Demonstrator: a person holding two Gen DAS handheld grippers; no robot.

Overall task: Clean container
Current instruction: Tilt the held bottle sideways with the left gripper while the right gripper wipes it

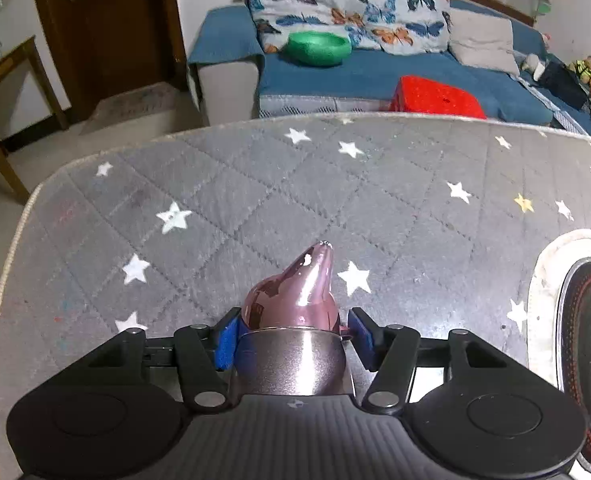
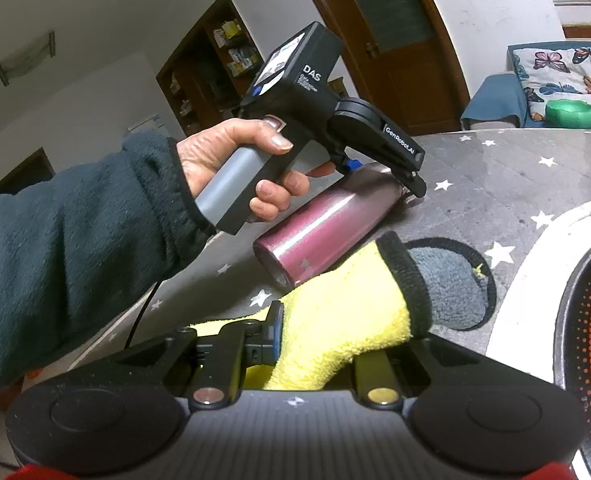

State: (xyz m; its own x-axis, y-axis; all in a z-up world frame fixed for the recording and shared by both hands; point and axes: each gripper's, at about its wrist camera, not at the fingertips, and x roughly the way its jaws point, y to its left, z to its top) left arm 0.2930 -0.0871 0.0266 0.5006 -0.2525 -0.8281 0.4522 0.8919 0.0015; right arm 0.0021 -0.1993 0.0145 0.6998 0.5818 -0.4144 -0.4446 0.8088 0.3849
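Quilted grey star-print tabletop (image 1: 255,184), left gripper (image 1: 295,334) clamped on glossy pink metal bottle (image 2: 327,224), tilted downward, right gripper (image 2: 335,344) pinching fuzzy yellow cloth (image 2: 347,312).

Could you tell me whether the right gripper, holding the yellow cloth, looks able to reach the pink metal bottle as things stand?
Probably yes: the yellow microfibre cloth in the right gripper lies just below the pink metal bottle's base, with nothing between them; the left gripper clamps only the neck end.
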